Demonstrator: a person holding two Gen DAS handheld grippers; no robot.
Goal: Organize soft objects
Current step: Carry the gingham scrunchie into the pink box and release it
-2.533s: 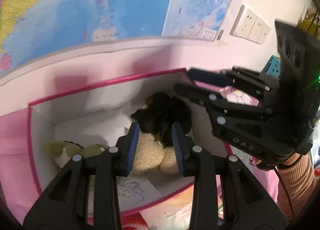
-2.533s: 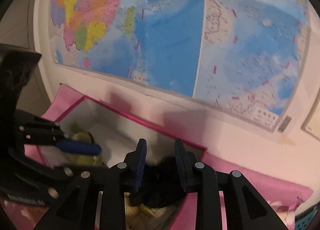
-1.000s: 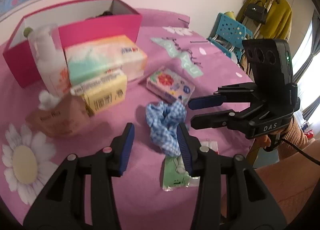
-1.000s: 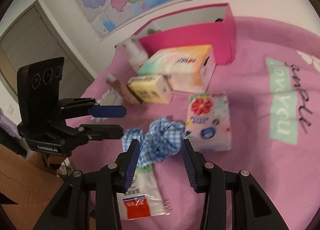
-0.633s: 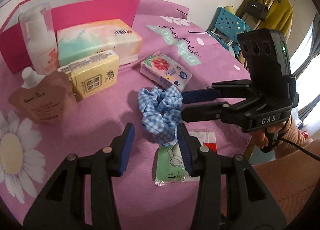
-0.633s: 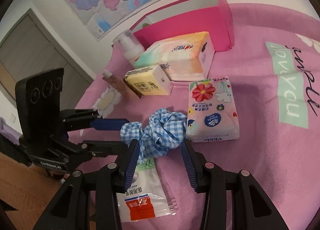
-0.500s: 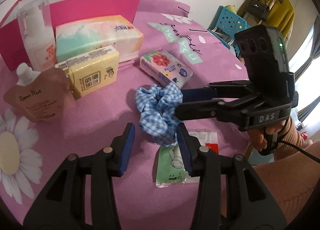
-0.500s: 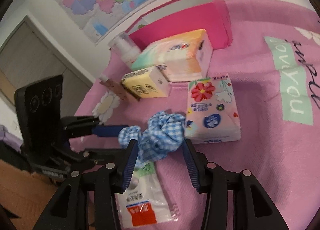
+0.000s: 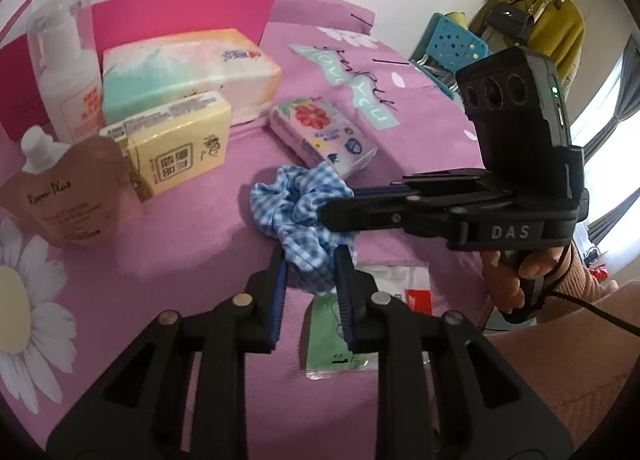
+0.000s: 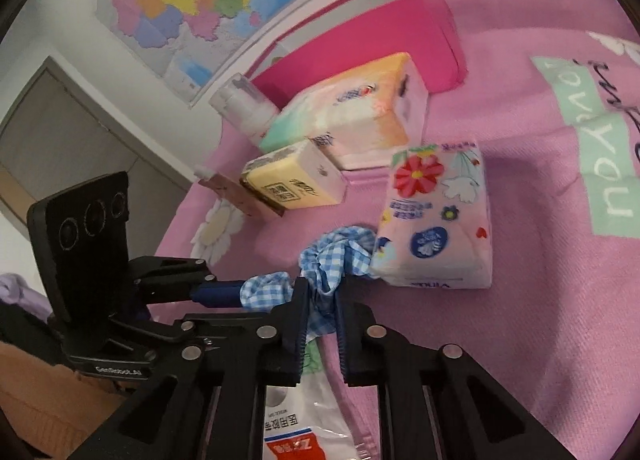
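Scrunchie (image 9: 298,216) pinched (both grippers closed).

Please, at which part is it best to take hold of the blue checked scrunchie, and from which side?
Probably grip the blue checked scrunchie across one bunched fold of its ring, coming from the near edge, away from the floral tissue pack it touches. The fabric is soft and gathered, so narrow jaws can pinch it.

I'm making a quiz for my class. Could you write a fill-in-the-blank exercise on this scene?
1. Both grippers' jaws close on the blue checked ____.
2. The flower-printed tissue pack lies on a ____ cloth.
3. The yellow tissue pack sits in front of a larger ____ pack.
4. The pump bottle stands before a pink ____.

Missing words: scrunchie; pink; tissue; box.
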